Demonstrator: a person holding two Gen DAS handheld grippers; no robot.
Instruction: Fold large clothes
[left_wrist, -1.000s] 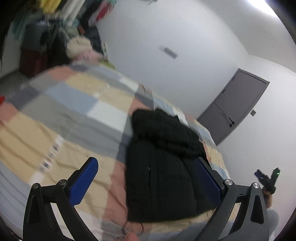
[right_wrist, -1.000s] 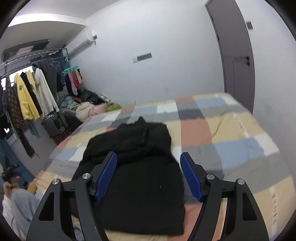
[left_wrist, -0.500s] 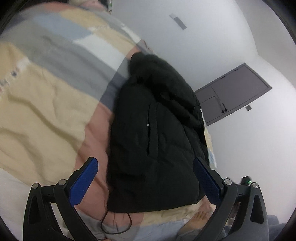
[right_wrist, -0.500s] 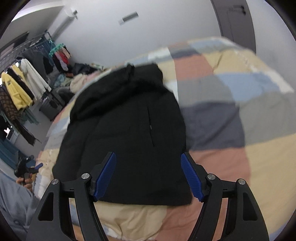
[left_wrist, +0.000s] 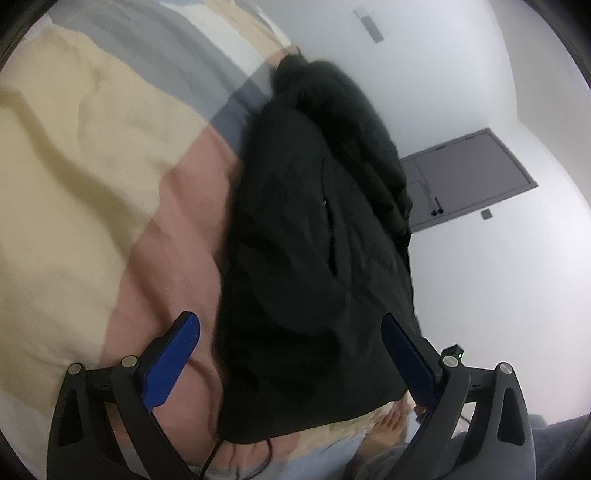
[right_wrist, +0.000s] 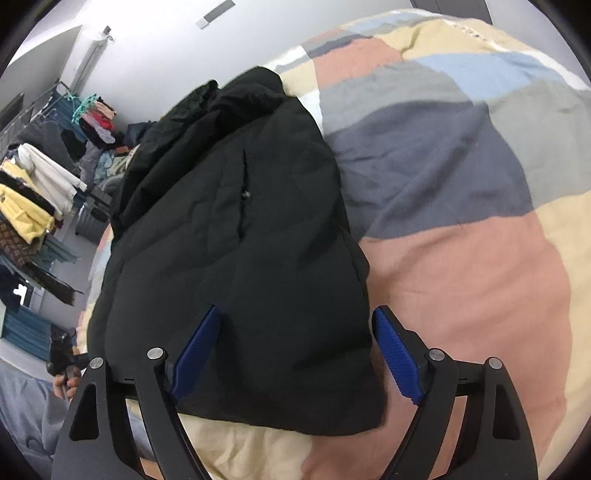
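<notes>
On our left the patchwork blanket (left_wrist: 96, 177) lies bare right up to the edge of the black jacket (left_wrist: 317, 258), so the left gripper (left_wrist: 291, 354), its blue pads spread wide, has open bedding to pass over, with only a thin black cord (left_wrist: 240, 448) looping out from under the hem in the way. On our right the blanket (right_wrist: 461, 206) is likewise uncovered beside the jacket (right_wrist: 240, 240), and the right gripper (right_wrist: 295, 350), pads apart, sits over the jacket's near right corner. Beyond the far left side of the bed a rack of hanging clothes (right_wrist: 33, 195) and a heap of laundry crowd the floor.
</notes>
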